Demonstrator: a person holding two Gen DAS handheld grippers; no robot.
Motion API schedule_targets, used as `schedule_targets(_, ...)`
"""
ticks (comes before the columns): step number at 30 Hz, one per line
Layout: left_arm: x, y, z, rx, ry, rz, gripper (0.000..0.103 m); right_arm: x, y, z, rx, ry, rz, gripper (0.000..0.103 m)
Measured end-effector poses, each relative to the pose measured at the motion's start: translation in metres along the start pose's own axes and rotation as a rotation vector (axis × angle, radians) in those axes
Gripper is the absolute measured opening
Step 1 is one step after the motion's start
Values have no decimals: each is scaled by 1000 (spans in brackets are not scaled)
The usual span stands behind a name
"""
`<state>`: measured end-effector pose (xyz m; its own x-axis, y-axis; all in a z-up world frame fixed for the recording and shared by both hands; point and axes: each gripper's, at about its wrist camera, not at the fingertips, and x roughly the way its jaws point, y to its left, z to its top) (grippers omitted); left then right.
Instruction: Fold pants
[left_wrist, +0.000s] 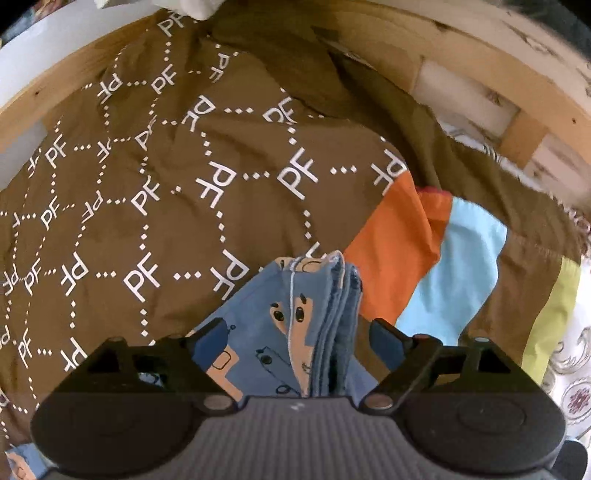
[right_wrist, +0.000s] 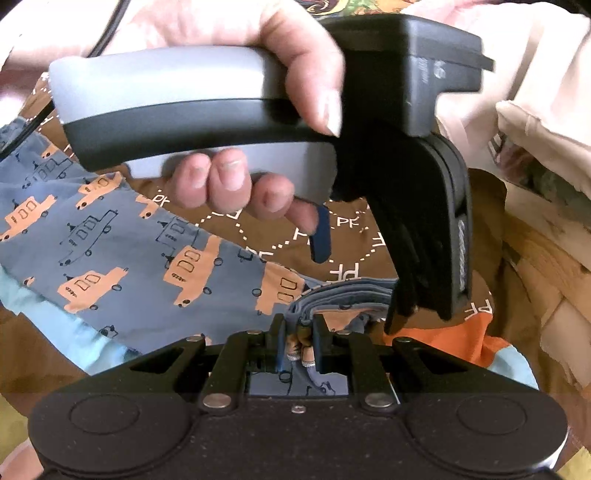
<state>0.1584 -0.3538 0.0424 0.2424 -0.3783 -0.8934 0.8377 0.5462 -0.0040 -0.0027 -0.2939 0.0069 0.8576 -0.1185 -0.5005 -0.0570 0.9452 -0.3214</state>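
White "PF" letters joined by dotted diamond lines cover the brown quilt (left_wrist: 155, 177), a soft, creased cloth with orange, pale blue and yellow-green blocks, lying inside a pale wooden frame (left_wrist: 480, 70). The pants (right_wrist: 122, 254), thin blue cloth printed with orange cars, lie spread on it with their thick folded hem bunched up. The left claw (left_wrist: 295, 332) stands wide, the hem loose between its fingers, while the right claw (right_wrist: 300, 332) is narrowed tight on that hem.
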Motion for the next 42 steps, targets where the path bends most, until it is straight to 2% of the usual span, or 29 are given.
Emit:
schedule_targets(2,2,-2,-2,16,6,27,87,0,2,0,-10,0,5,16)
schedule_targets(4,4,-4,-3,29,9,53,76,-1,3,0,-20,-3,10,16)
schedule_targets(6,6,-2,-5,25,22,61,46,-2,4,1,-25,-4,15,16)
schedule_targets(9,6,10,-8,-57,32,28,20,-5,5,1,-28,-9,18,16)
schedule_targets(10,5,14,-9,-85,28,15,18,-5,5,1,-29,-10,19,16)
schedule_targets(17,-21,58,-40,-246,-78,-151,18,-20,3,7,-8,-55,66,16)
schedule_targets(21,-37,93,-70,-345,-121,-203,18,-29,13,14,-25,-84,123,16)
schedule_targets(28,-50,145,-124,-506,-155,-198,18,-25,46,23,-69,-72,257,16)
schedule_targets(34,-44,167,-162,-524,-145,-161,18,-11,76,27,-70,-26,377,16)
schedule_targets(37,-37,178,-178,-565,-129,-167,26,-6,86,28,-80,-16,404,16)
schedule_targets(39,-35,183,-186,-592,-135,-168,37,-2,92,27,-92,-8,412,16)
schedule_targets(42,-33,189,-194,-619,-144,-188,41,1,97,24,-100,5,411,20)
